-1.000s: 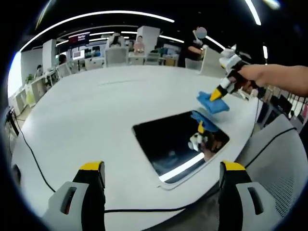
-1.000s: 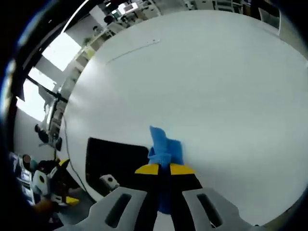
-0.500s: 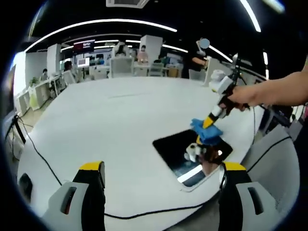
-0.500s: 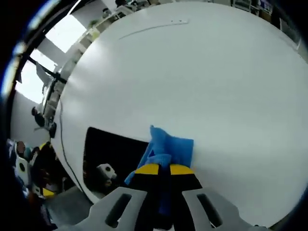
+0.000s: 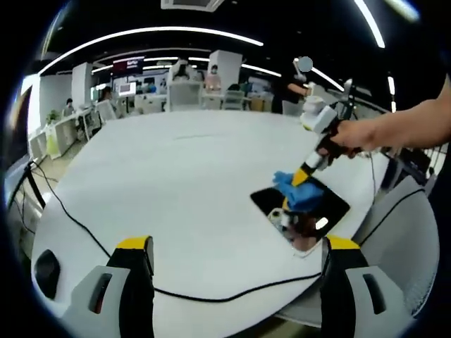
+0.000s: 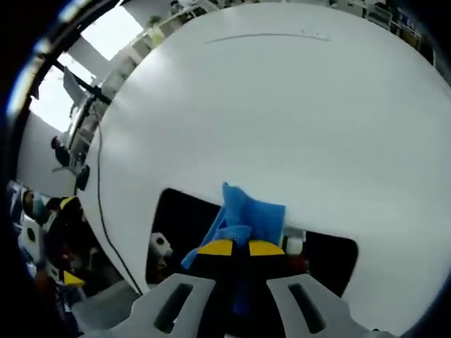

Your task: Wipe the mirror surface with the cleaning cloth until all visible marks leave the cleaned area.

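We see the right tool point(image 6: 235, 248) clenched on the blue cloth point(image 6: 246, 215), pressing it onto the mirror point(image 5: 310, 211) at right of frame on the white desk point(image 5: 176, 183). The left tool point(image 5: 236, 243) stands released, holding nothing. No writing is legible.

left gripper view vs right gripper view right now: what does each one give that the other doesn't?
Left gripper view alone: the right gripper seen from outside with the hand holding it, a black cable along the table's near edge, office desks and people behind, and its own jaws standing apart with nothing between them.

Right gripper view alone: a close look at its own jaws shut on the blue cloth, over the mirror.

Both: the white table, the dark mirror and the blue cloth on it.
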`<state>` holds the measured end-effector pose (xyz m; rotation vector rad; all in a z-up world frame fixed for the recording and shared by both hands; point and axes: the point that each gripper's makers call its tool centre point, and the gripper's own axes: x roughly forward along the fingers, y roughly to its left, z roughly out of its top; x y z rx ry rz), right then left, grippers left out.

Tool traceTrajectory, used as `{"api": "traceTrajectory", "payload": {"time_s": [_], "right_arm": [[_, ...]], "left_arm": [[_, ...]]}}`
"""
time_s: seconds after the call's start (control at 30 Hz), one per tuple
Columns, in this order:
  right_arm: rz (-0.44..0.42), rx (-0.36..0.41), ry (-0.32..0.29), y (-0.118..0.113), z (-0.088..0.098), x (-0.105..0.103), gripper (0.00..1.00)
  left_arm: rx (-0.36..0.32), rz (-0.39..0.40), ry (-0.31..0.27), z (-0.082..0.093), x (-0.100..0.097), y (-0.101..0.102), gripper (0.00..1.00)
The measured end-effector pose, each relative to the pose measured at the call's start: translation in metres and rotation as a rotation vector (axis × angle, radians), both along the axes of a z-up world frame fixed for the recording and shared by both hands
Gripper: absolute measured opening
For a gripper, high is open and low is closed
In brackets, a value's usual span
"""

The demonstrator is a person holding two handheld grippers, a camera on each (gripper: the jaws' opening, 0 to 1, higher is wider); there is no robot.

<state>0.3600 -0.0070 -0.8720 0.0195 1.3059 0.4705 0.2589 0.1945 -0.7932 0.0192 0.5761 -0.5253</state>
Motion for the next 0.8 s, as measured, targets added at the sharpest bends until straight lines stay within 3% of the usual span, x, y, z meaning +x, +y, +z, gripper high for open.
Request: {"api": "traceTrajectory", "payload": {"time_s": [0.17,0.33,0.4,0.43,0.5,0.63,0.8], "right_arm": [[0.040,0.019,0.002,0.044,0.000,0.003,0.00],[0.101,0.006,-0.017,0.073,0.001,0.003,0.00],[0.131,0.076,-0.022,0.095,0.001,-0.001,0.00],[0.111,0.047,-0.021,0.092,0.001,-0.001,0.00],[0.177,-0.017,-0.042,0.088,0.001,0.000,0.00],[0.166,0.006,-0.017,0.087,0.002,-0.001,0.00],[0.171,0.011,-0.043,0.087,0.002,-0.002,0.00]], "left_arm": [[-0.011,0.007,-0.004,0.002,-0.003,0.003,0.99],[-0.023,0.036,-0.002,0.002,-0.005,0.013,0.99],[-0.044,0.060,-0.005,0.003,-0.005,0.016,0.99],[-0.054,0.068,-0.004,0.003,-0.005,0.017,0.99],[-0.063,0.084,0.001,0.000,-0.006,0.019,0.99],[-0.078,0.101,0.003,0.000,-0.006,0.019,0.99],[-0.082,0.102,-0.005,0.001,-0.005,0.015,0.99]]}}
